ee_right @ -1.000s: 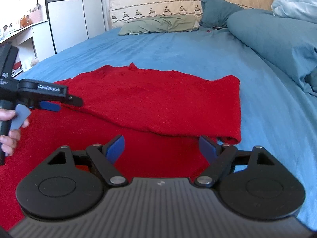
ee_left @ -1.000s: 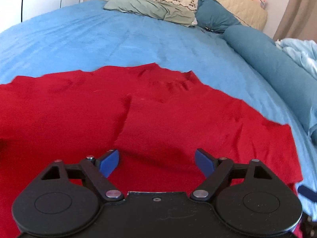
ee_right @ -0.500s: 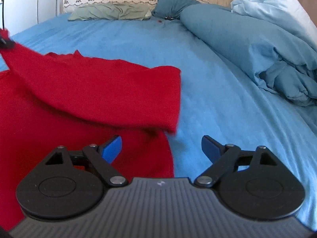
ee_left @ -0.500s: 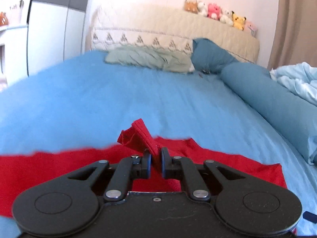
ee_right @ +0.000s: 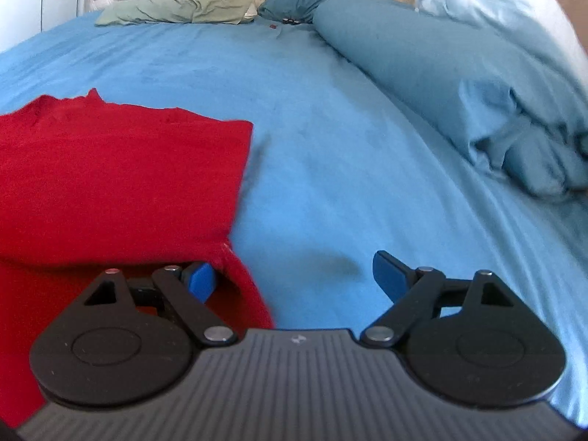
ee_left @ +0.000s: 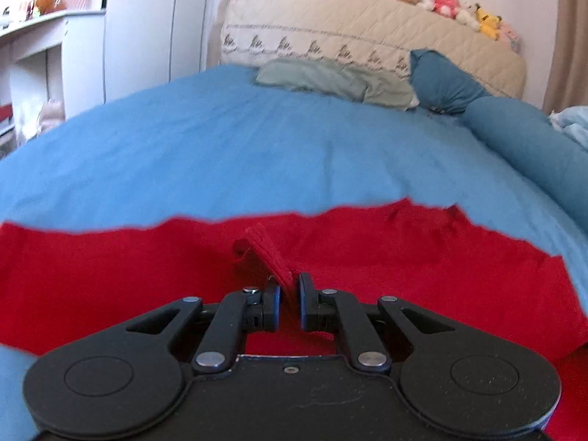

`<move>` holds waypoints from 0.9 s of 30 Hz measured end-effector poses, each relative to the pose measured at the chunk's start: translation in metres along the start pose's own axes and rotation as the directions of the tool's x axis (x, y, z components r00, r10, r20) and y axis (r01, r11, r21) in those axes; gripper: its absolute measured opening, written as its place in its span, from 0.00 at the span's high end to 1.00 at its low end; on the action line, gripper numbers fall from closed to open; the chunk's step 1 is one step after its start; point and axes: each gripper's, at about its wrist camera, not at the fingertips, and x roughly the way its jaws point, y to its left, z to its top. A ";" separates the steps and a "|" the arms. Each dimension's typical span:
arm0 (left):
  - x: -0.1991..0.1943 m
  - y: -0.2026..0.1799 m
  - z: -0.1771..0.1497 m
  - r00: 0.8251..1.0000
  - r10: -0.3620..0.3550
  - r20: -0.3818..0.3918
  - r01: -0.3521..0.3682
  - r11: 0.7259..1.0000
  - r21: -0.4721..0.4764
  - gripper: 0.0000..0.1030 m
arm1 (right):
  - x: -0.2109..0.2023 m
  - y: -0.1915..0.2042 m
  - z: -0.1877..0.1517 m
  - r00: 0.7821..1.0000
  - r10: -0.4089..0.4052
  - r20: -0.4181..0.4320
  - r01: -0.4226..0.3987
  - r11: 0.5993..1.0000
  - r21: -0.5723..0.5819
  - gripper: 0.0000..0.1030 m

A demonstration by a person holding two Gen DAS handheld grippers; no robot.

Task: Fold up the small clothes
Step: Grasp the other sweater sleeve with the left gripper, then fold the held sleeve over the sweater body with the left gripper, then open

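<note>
- red garment [ee_left: 404, 257] lies spread on the blue bed sheet [ee_left: 257, 147], near edge of the bed, one part already folded over itself on the right side [ee_right: 128, 169]
- left gripper [ee_left: 288, 294] is clamped on a small pinch of the red cloth, a ribbed bit of edge [ee_left: 262, 248] sticks up between the closed fingers
- right gripper [ee_right: 294, 279] is spread wide, holding nothing, hovering low over the sheet right at the garment's right edge; its left fingertip [ee_right: 200, 279] sits against or just over the red fabric, can't tell which, view is blurred there
- step in hand, my guess: left is carrying a pinched edge across to make the next fold, right is lining up to help
- to do it well: keep the pinch firm and low, carry the edge straight so it lands square on the layer below, close the right on the matching edge so both sides travel together, avoid dragging the lower layer
- risk: single pinch bunches the cloth, fold comes out crooked
- further out: green pillow [ee_left: 330, 81], dark teal pillow [ee_left: 444, 84], long teal bolster [ee_right: 422, 66], pale blue duvet [ee_right: 514, 18], plush toys [ee_left: 448, 3] on the beige headboard [ee_left: 367, 29]
</note>
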 end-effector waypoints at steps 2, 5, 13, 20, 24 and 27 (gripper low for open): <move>0.002 0.006 -0.007 0.999 0.024 -0.027 -0.024 1.000 0.010 0.87 | 0.000 -0.008 -0.002 1.000 0.027 -0.006 -0.027 1.000 0.006 0.00; -0.003 0.017 -0.012 0.996 0.046 -0.073 -0.047 0.999 -0.007 0.78 | -0.001 -0.009 0.002 0.999 0.047 -0.013 -0.048 0.998 -0.038 0.00; -0.047 0.018 -0.008 0.996 0.068 -0.050 -0.067 0.998 0.022 0.44 | -0.041 -0.009 0.007 0.980 0.194 0.054 -0.187 0.976 -0.108 0.00; 0.001 -0.022 0.012 0.996 -0.050 -0.075 0.052 0.998 0.030 0.42 | -0.016 0.034 0.019 0.904 0.424 0.054 -0.424 0.906 -0.007 0.00; 0.026 -0.022 0.003 0.987 -0.041 -0.158 0.047 0.998 0.033 0.42 | 0.001 0.028 0.008 0.910 0.415 0.002 -0.415 0.909 0.049 0.00; 0.020 -0.016 -0.005 0.987 -0.062 -0.148 0.067 0.997 0.029 0.41 | -0.009 0.026 0.020 0.896 0.439 0.064 -0.442 0.896 0.049 0.00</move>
